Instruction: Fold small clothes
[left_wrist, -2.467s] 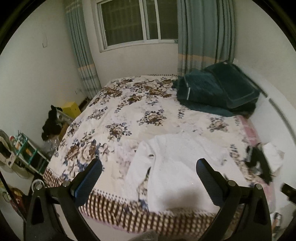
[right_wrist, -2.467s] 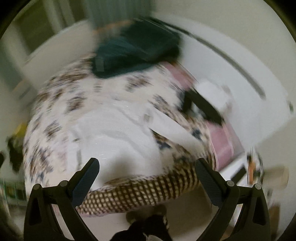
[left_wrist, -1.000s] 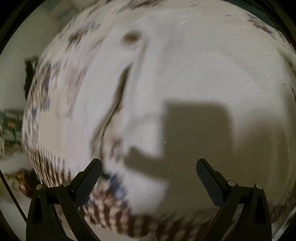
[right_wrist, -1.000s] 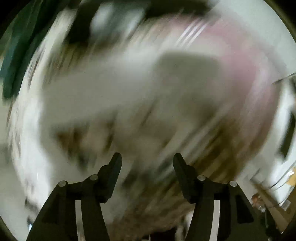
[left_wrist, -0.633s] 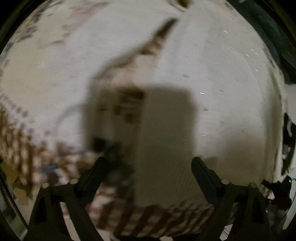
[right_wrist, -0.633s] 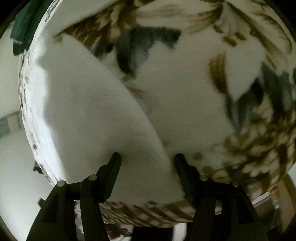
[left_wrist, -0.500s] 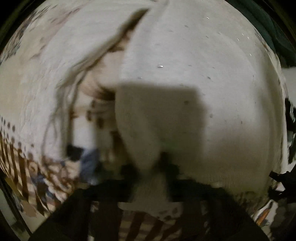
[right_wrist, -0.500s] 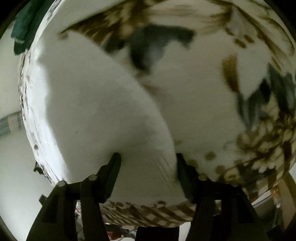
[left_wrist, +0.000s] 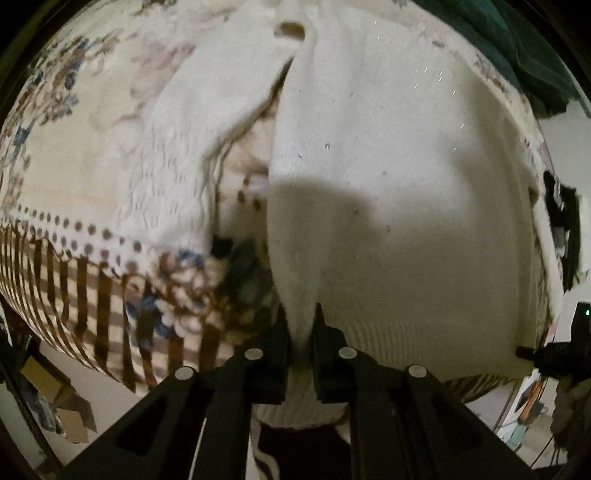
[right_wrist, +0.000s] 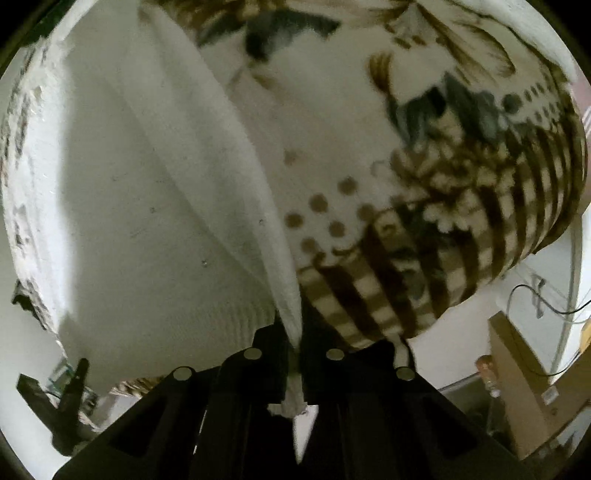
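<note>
A white knit sweater (left_wrist: 399, 192) lies spread on the floral bedspread (left_wrist: 62, 147), its ribbed hem toward me and one sleeve (left_wrist: 177, 155) out to the left. My left gripper (left_wrist: 300, 325) is shut on the hem's left corner. In the right wrist view the same sweater (right_wrist: 140, 206) fills the left half. My right gripper (right_wrist: 293, 332) is shut on its hem's right corner, a fold of cloth pinched between the jaws.
The bedspread's brown checked border (right_wrist: 461, 240) hangs over the bed edge just under both grippers. A dark green blanket (left_wrist: 517, 40) lies at the far right of the bed. Black clothing (left_wrist: 561, 229) sits at the right. Cardboard boxes (right_wrist: 524, 376) stand on the floor.
Both grippers came down from above the bed to the sweater's hem. Their jaws went from wide open to shut on the hem corners.
</note>
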